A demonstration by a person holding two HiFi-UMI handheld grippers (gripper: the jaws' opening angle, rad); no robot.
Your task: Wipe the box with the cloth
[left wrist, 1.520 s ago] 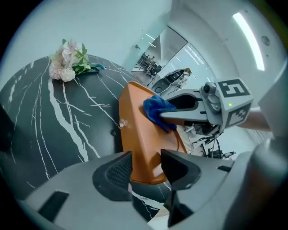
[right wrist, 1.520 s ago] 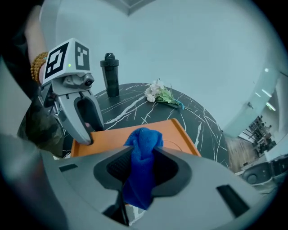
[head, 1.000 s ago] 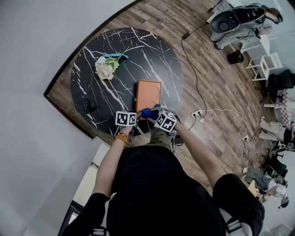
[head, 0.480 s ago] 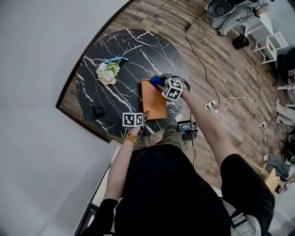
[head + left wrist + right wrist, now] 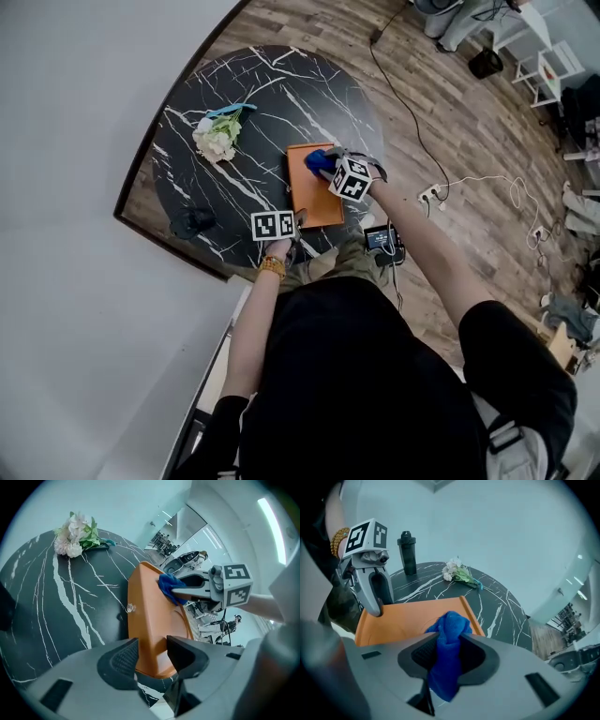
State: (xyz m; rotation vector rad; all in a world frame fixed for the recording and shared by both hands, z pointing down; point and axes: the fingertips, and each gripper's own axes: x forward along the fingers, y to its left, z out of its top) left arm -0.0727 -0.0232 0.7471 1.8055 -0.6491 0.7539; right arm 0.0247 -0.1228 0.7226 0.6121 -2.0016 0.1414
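Head view: over the last second the right hand-held gripper (image 5: 325,165) has dragged the cloth (image 5: 317,161) from the near end of the box (image 5: 307,199) to its far right part, so I'd say one stroke is done, while the left hand-held gripper (image 5: 293,225) hasn't budged. Left gripper view: its jaws clamp the box's near edge, holding it steady on the surface (image 5: 56,606). Right gripper view: jaws closing tighter on the bunched cloth, which rests on the box top.
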